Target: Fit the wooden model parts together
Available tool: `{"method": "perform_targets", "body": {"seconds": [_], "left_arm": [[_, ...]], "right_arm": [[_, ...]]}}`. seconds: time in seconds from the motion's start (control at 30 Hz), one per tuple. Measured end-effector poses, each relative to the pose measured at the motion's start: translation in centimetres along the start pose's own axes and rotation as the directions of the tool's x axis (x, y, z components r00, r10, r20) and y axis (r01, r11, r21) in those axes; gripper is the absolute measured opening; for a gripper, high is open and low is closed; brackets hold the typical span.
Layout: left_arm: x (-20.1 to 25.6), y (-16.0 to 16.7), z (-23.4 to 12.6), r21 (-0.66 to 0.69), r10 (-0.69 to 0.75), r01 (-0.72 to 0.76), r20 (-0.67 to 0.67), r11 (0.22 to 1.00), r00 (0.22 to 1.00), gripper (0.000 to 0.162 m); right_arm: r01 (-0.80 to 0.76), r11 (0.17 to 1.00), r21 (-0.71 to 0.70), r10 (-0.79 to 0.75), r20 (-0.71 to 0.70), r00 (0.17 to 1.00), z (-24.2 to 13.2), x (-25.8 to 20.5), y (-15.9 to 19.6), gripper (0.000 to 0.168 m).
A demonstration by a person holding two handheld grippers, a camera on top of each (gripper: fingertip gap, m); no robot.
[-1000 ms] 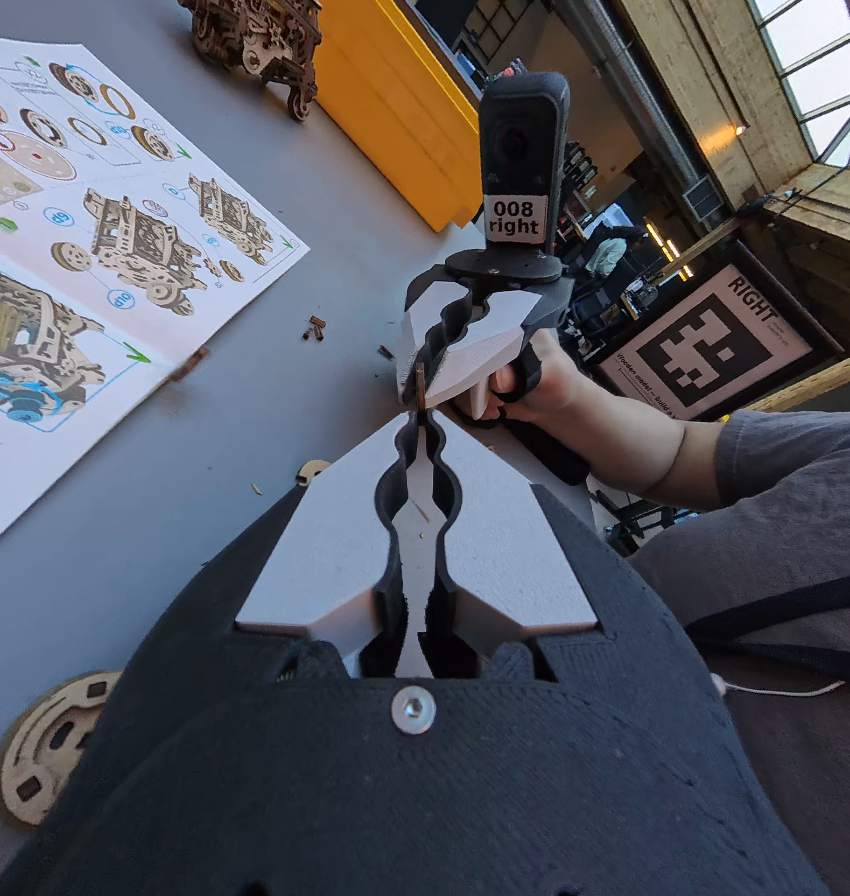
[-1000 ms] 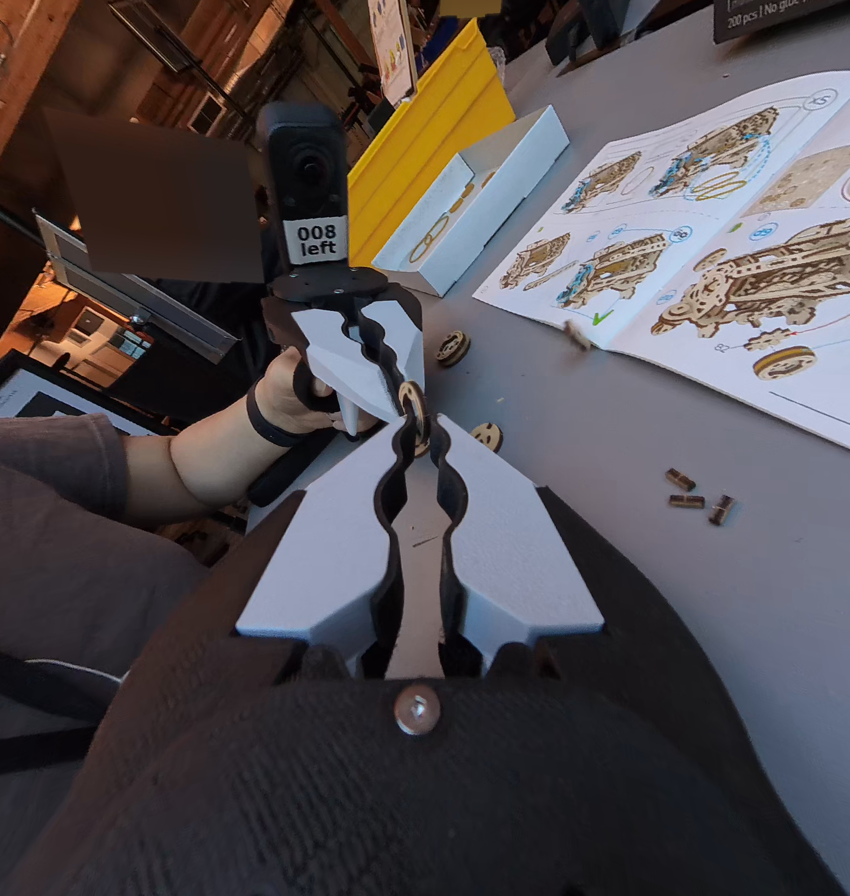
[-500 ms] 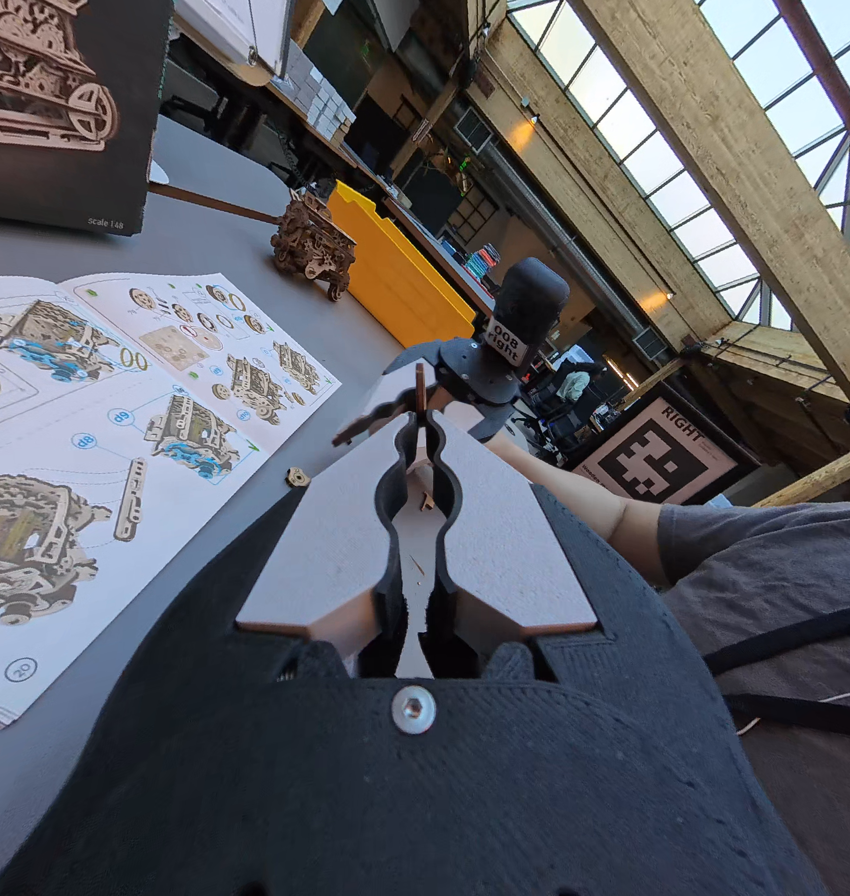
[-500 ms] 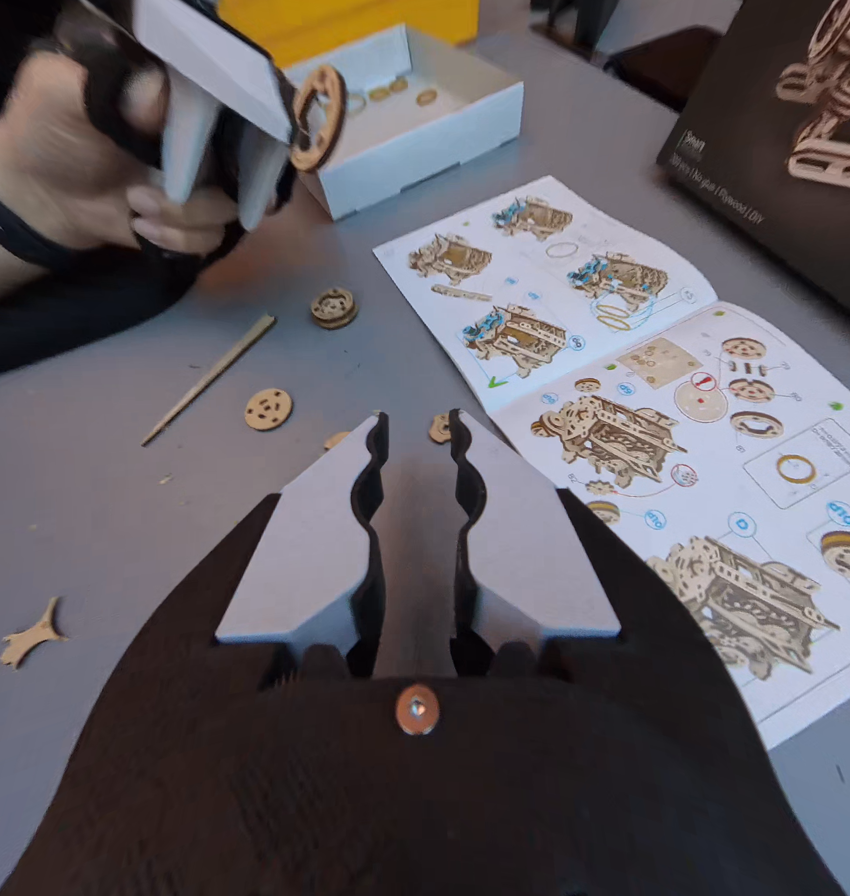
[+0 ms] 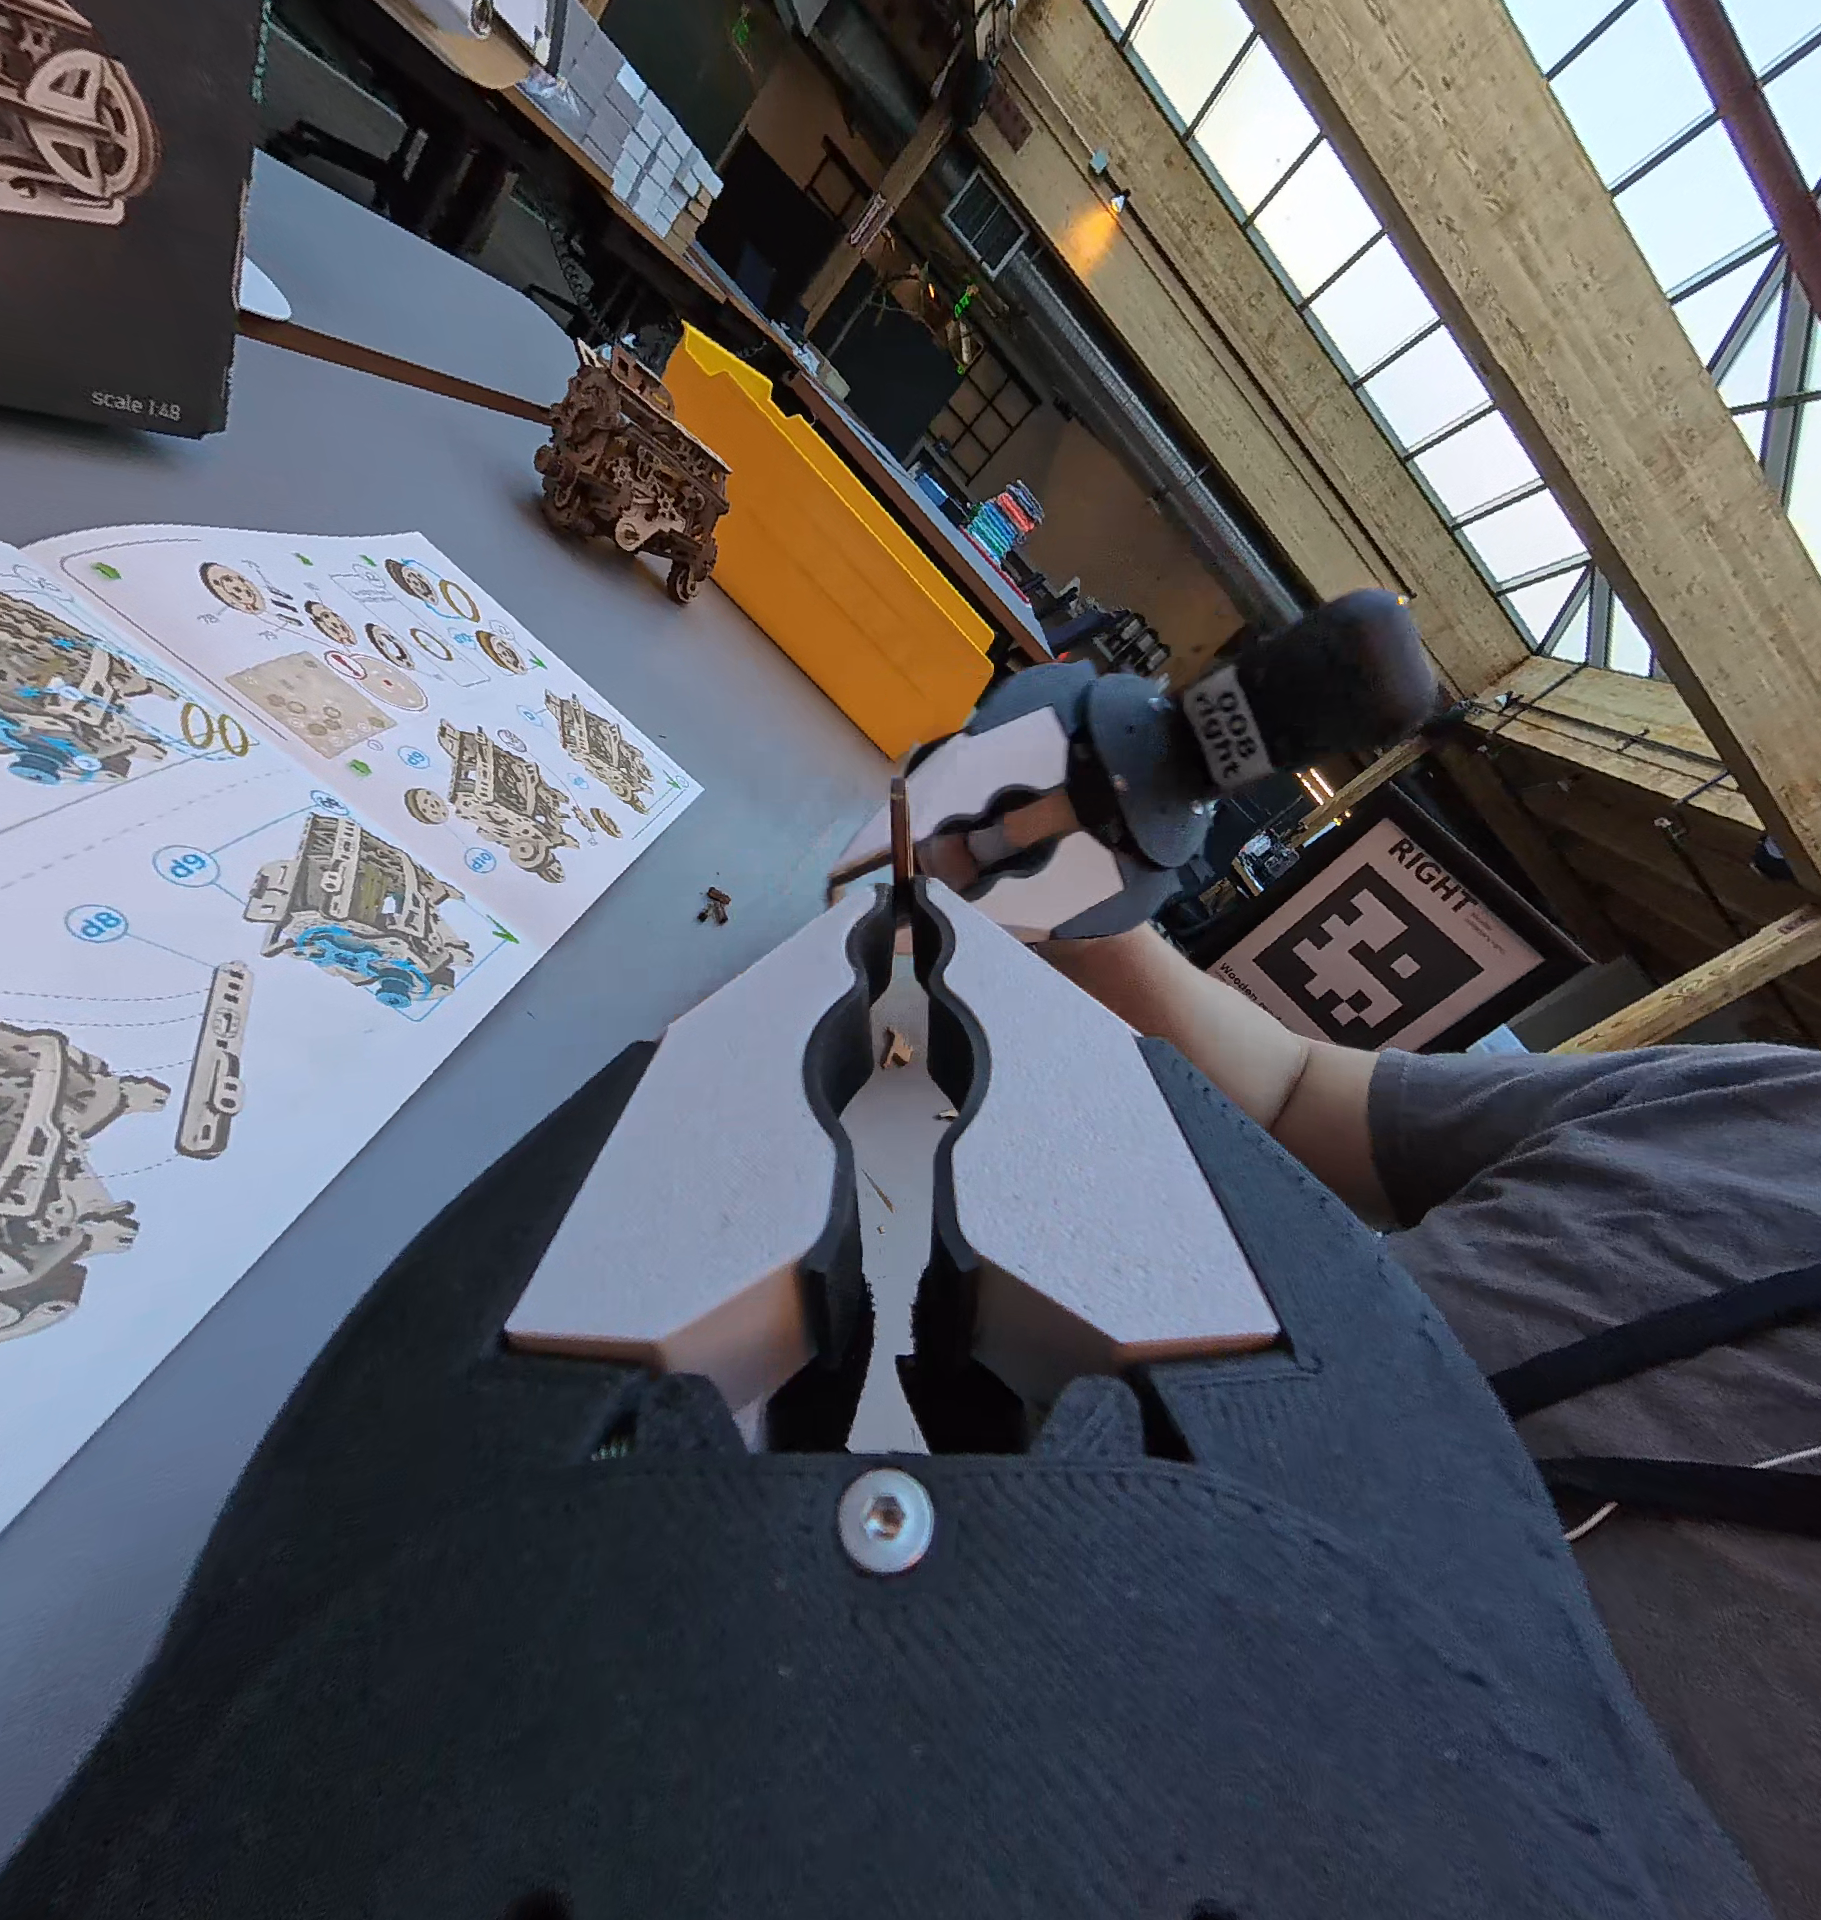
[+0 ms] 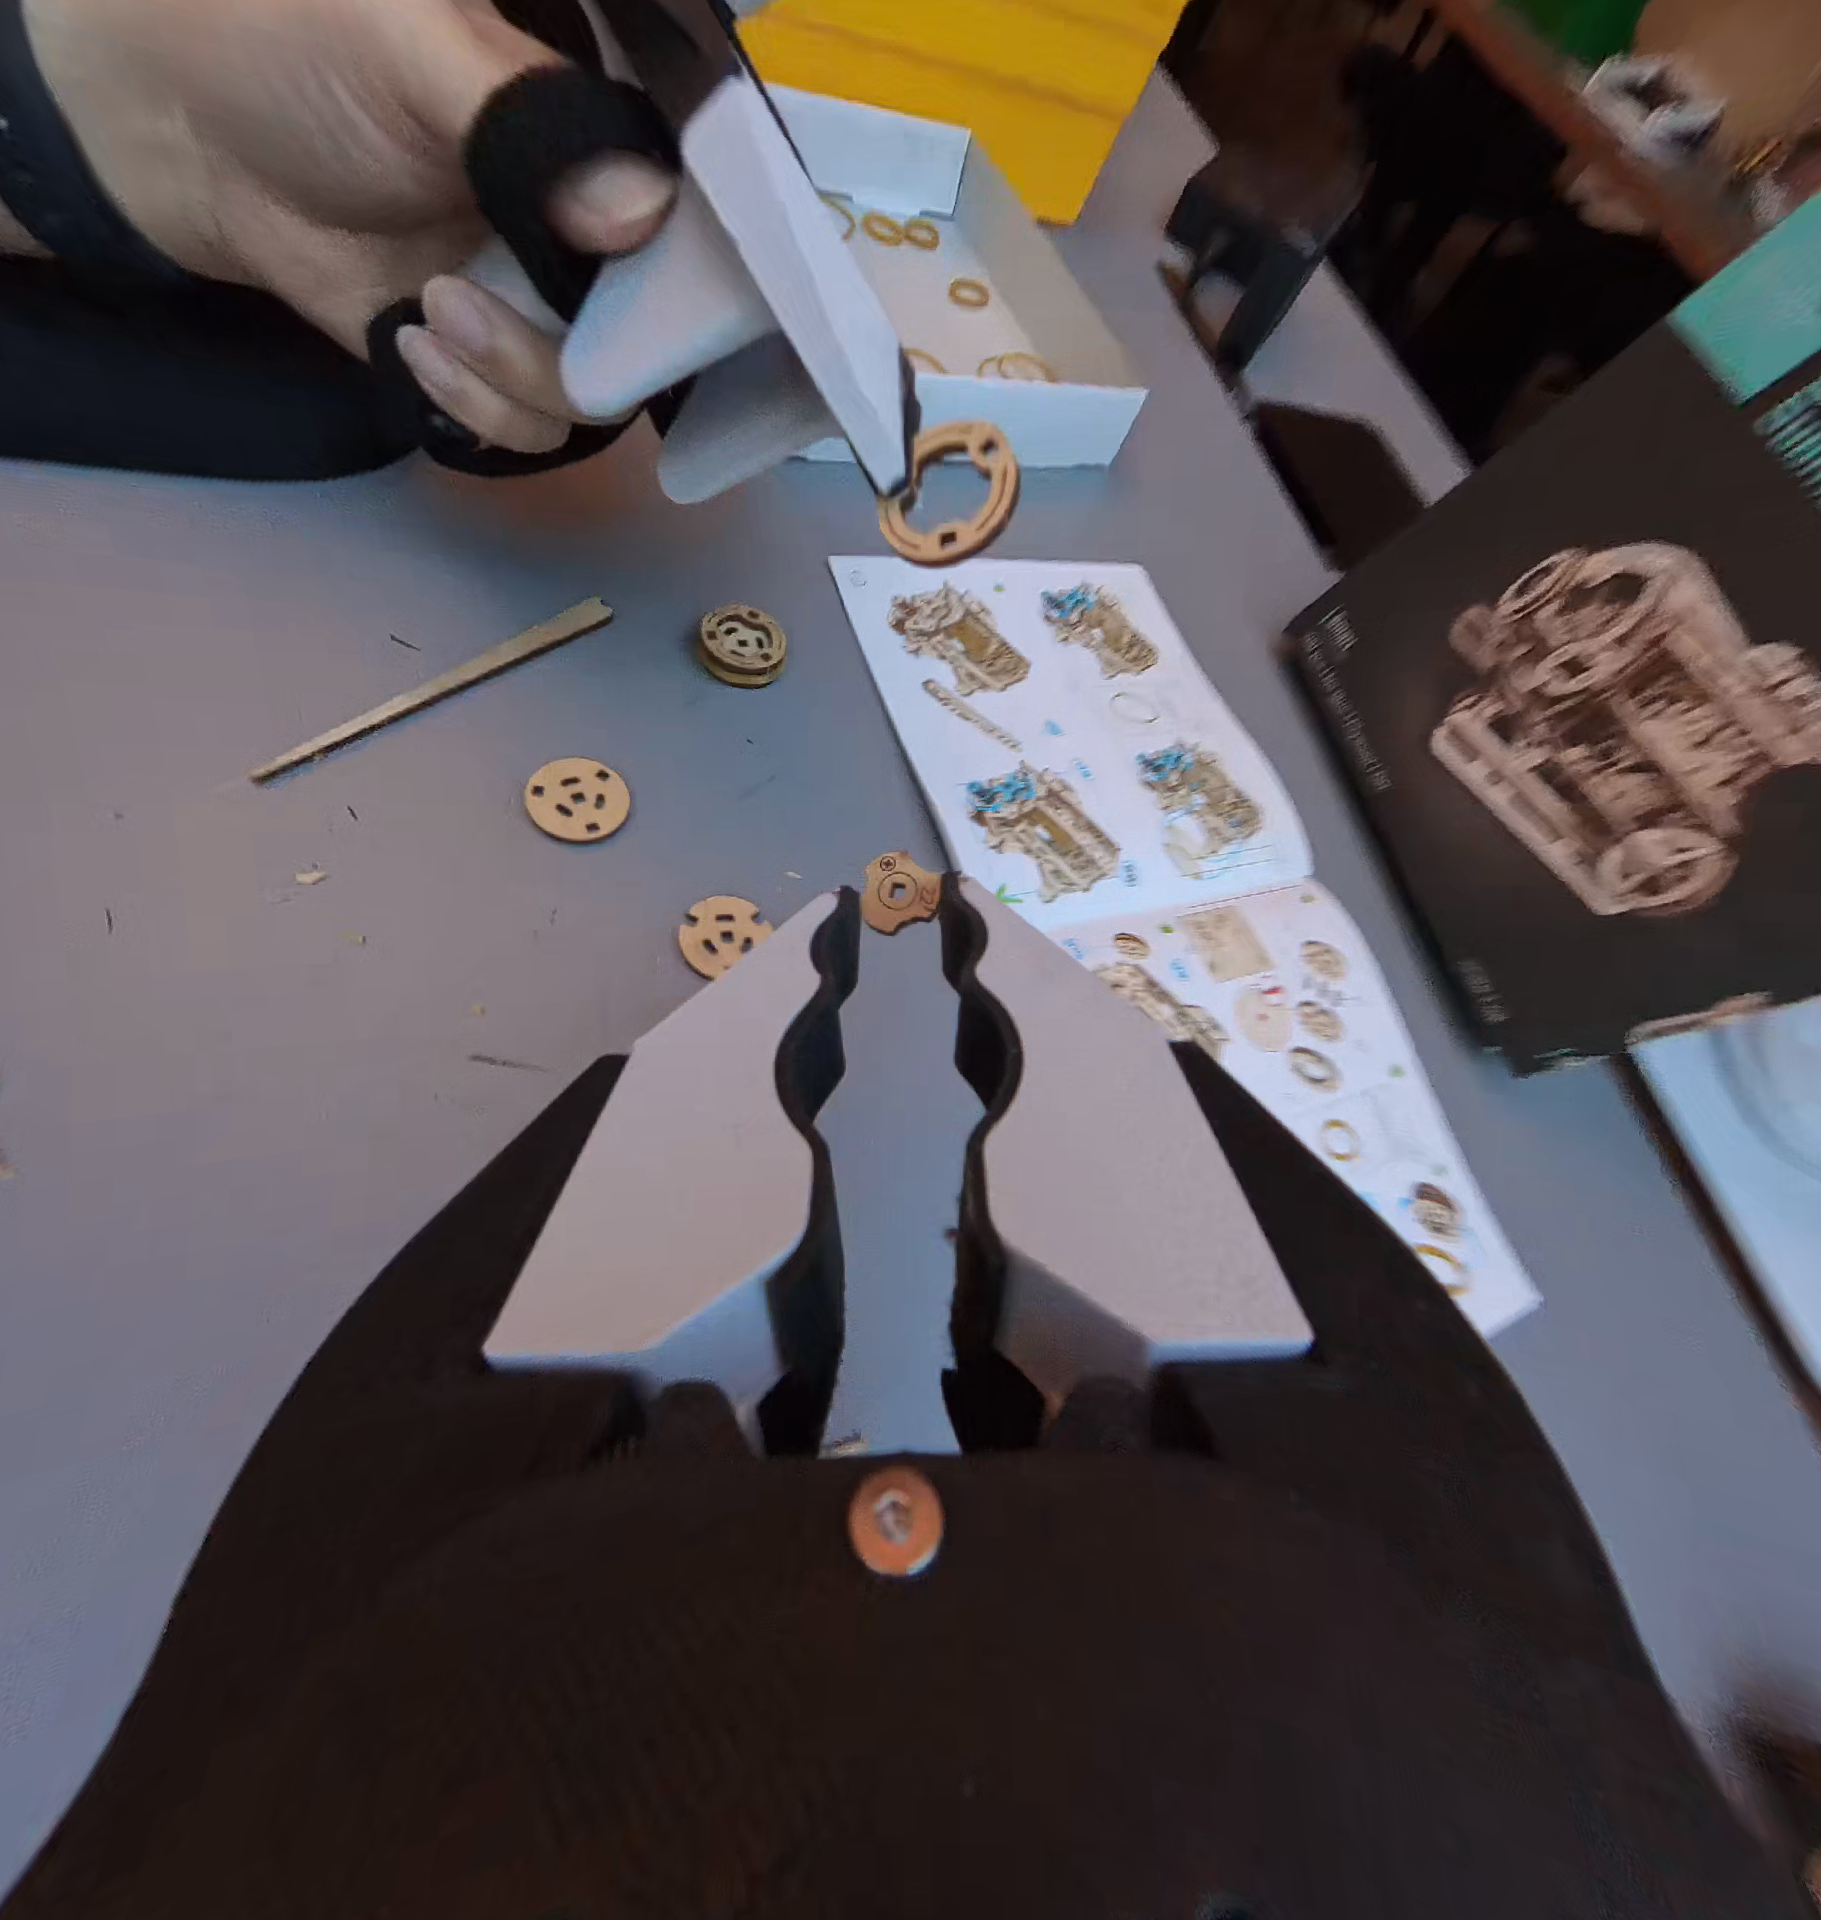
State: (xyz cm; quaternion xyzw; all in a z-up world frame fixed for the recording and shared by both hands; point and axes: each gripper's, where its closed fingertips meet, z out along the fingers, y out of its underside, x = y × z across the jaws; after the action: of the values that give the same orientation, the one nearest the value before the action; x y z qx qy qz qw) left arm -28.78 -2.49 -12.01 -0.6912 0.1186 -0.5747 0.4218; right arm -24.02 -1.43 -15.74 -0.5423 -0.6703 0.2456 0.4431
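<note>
My left gripper (image 5: 901, 899) is shut on a thin wooden ring (image 5: 898, 831), seen edge-on in the left wrist view. In the right wrist view the left gripper (image 6: 890, 462) holds the ring (image 6: 950, 490) in the air above the grey table (image 6: 262, 1039). My right gripper (image 6: 898, 902) is open and empty, low over the table. A small notched wooden piece (image 6: 898, 891) lies on the table between its fingertips. In the left wrist view the right gripper (image 5: 937, 826) is just beyond the ring, pointing left.
Two slotted discs (image 6: 577, 798) (image 6: 724, 935), an assembled wheel (image 6: 743, 644) and a wooden stick (image 6: 430, 688) lie on the table. A white box of rings (image 6: 989, 343), an open booklet (image 6: 1093, 790), a black box (image 6: 1612, 748), a built model (image 5: 631, 488) and a yellow bin (image 5: 833, 582) stand around.
My right gripper has left the ring, opened, and swung down toward the loose pieces on the table. My left gripper has tilted up, still holding the ring.
</note>
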Motion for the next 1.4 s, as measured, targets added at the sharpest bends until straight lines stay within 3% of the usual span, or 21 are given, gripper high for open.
{"method": "perform_targets", "body": {"seconds": [0.03, 0.2, 0.3, 0.4, 0.5, 0.57, 0.7, 0.87, 0.97, 1.1, 1.2, 1.33, 1.4], "left_arm": [[0.1, 0.0, 0.0, -0.001, -0.002, 0.002, -0.006, 1.0, 1.0, 0.0], [0.1, 0.4, 0.4, -0.007, -0.039, 0.039, -0.034, 0.999, 0.999, 0.0], [2.4, -0.5, 0.6, 0.05, -0.12, 0.13, -0.178, 0.99, 0.977, 0.0], [3.7, -0.6, 1.0, 0.036, -0.087, 0.097, -0.213, 0.995, 0.973, 0.0], [3.5, -0.3, 1.6, 0.002, -0.054, 0.055, -0.179, 0.998, 0.982, 0.0], [3.5, -0.5, 1.8, 0.005, -0.061, 0.063, -0.172, 0.998, 0.983, 0.0], [3.3, -0.6, 2.1, -0.001, -0.024, 0.024, -0.113, 1.0, 0.993, 0.0], [3.8, -1.4, 2.3, 0.029, 0.002, 0.0, -0.079, 1.0, 0.997, 0.0], [3.9, -1.3, 2.6, 0.03, 0.001, 0.001, -0.068, 1.0, 0.998, 0.0], [4.0, -0.7, 3.3, 0.024, -0.013, 0.015, -0.064, 1.0, 0.998, 0.0], [4.2, -0.1, 4.0, 0.016, -0.015, 0.016, -0.066, 1.0, 0.998, 0.0], [4.6, 0.7, 4.4, -0.002, -0.035, 0.035, -0.077, 0.999, 0.996, 0.0], [4.8, 1.2, 4.4, -0.012, -0.041, 0.04, -0.083, 0.999, 0.996, 0.0]], "right_arm": [[0.077, 0.997, 0.005, -0.076, -0.05, 0.996, -1.6, 0.3, -0.7, 0.014], [0.175, 0.979, -0.103, -0.191, -0.172, 0.966, -10.6, 1.8, 0.1, 0.014], [0.089, 0.975, -0.202, -0.179, -0.489, 0.854, -22.7, 9.1, 2.5, 0.014], [-0.176, 0.97, -0.171, 0.044, -0.584, 0.811, -34.3, 14.6, 8.9, 0.014], [-0.261, 0.897, -0.356, 0.022, -0.553, 0.833, -38.9, 16.6, 17.7, 0.014], [-0.286, 0.835, -0.471, 0.022, -0.489, 0.872, -39.4, 16.3, 22.0, 0.014], [-0.223, 0.74, -0.635, 0.0, -0.332, 0.943, -38.2, 15.4, 27.4, 0.014], [-0.116, 0.646, -0.754, 0.011, -0.143, 0.99, -36.6, 15.0, 31.2, 0.014], [-0.081, 0.605, -0.792, 0.063, -0.054, 0.997, -35.9, 14.8, 32.4, 0.014], [-0.148, 0.563, -0.813, 0.276, 0.016, 0.961, -34.9, 13.7, 33.0, 0.014], [-0.136, 0.539, -0.831, 0.302, 0.04, 0.952, -34.9, 13.6, 33.6, 0.016], [-0.164, 0.52, -0.838, 0.258, -0.028, 0.966, -36.2, 14.5, 34.1, 0.027], [-0.247, 0.596, -0.764, 0.235, -0.128, 0.964, -37.0, 15.9, 32.6, 0.027]]}}
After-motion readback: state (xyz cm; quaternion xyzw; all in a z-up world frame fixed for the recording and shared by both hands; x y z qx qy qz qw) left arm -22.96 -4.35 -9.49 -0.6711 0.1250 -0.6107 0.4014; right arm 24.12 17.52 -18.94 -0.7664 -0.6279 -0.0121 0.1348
